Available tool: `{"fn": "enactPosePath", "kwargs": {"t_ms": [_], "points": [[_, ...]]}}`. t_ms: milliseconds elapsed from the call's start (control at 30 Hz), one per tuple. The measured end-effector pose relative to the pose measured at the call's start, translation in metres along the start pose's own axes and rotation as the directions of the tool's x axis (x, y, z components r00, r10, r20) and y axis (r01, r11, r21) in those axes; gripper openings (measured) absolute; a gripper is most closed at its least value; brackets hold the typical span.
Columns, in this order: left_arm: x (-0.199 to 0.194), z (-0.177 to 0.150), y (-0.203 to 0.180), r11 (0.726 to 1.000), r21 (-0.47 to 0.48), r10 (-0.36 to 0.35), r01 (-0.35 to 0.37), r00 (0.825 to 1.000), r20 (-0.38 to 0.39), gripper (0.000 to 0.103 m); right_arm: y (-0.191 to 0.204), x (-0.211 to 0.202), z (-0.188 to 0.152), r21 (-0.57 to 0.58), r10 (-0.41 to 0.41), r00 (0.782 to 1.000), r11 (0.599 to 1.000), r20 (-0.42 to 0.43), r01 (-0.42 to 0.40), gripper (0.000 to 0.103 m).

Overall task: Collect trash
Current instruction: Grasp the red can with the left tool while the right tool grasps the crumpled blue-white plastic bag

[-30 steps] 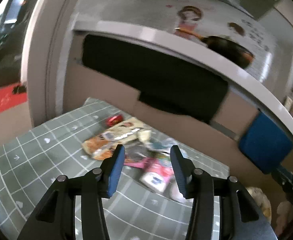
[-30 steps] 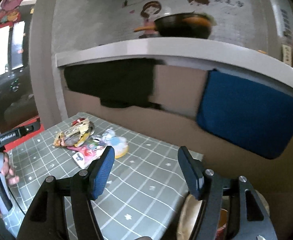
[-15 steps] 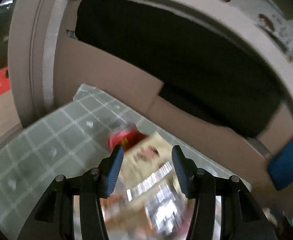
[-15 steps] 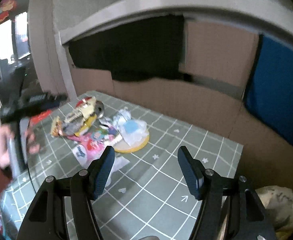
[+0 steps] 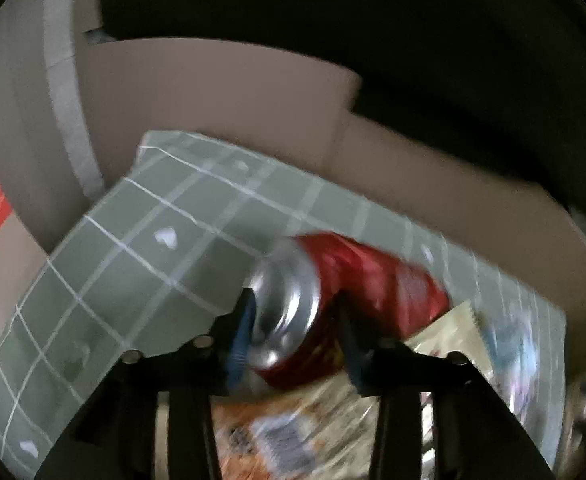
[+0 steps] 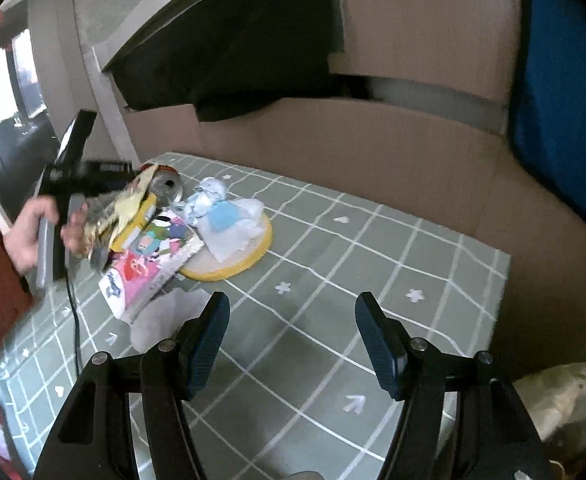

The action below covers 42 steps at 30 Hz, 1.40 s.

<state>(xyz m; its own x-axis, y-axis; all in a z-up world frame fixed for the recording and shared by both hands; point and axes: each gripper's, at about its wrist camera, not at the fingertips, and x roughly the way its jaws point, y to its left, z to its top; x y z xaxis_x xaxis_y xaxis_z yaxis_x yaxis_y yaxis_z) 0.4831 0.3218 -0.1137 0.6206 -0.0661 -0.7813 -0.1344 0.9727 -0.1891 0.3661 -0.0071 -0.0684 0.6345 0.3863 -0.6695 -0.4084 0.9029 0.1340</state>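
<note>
A crumpled red can [image 5: 373, 280] lies on the green checked tablecloth [image 5: 133, 240], its silver end toward me. My left gripper [image 5: 293, 332] is closing around that end, and both blue pads touch the can. In the right wrist view the same can [image 6: 165, 186] sits at the far side of a trash pile of snack wrappers [image 6: 133, 216], a pink packet [image 6: 153, 268] and crumpled tissue [image 6: 229, 220]. A hand [image 6: 33, 232] holds the left gripper there. My right gripper [image 6: 291, 340] hovers open over bare cloth, nothing between its fingers.
The tissue rests on a yellow plate [image 6: 253, 256]. Cardboard walls [image 6: 373, 148] stand behind the table, with a blue cloth [image 6: 565, 80] at the upper right. A pale bag [image 6: 565, 404] sits beyond the table's right edge. A cable [image 6: 73, 320] runs along the left.
My left gripper dropped toward the far end of the pile and narrowed around the red can. The right gripper sank closer to the table, still open.
</note>
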Motion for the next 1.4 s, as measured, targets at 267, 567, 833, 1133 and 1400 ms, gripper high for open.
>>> {"fn": "enactPosePath", "kwargs": {"t_ms": [267,567,833,1133,1400], "points": [[-0.045,-0.070,-0.027,0.990,0.086,-0.105,0.110,0.992,-0.069,0.034,0.031,0.022,0.018,-0.049,0.067,0.997,0.996,-0.030,-0.068,0.063],[-0.092,-0.097,-0.032,0.988,0.082,-0.129,0.132,0.991,-0.033,0.031,0.052,0.055,0.073,-0.109,0.082,0.997,0.991,0.011,-0.081,0.063],[-0.121,-0.068,-0.003,0.987,-0.101,-0.112,0.129,0.981,0.157,0.049,0.060,0.131,0.087,-0.089,0.034,0.995,0.995,-0.095,-0.042,0.057],[-0.057,-0.013,0.016,0.983,-0.147,-0.100,0.107,0.994,0.052,0.054,0.037,0.082,0.070,-0.004,0.124,0.989,0.992,-0.080,-0.125,0.041],[-0.023,-0.023,0.029,0.960,-0.202,-0.210,0.193,0.976,-0.065,0.054,0.013,0.033,0.060,0.054,0.200,0.979,0.979,-0.036,-0.198,0.041]]}}
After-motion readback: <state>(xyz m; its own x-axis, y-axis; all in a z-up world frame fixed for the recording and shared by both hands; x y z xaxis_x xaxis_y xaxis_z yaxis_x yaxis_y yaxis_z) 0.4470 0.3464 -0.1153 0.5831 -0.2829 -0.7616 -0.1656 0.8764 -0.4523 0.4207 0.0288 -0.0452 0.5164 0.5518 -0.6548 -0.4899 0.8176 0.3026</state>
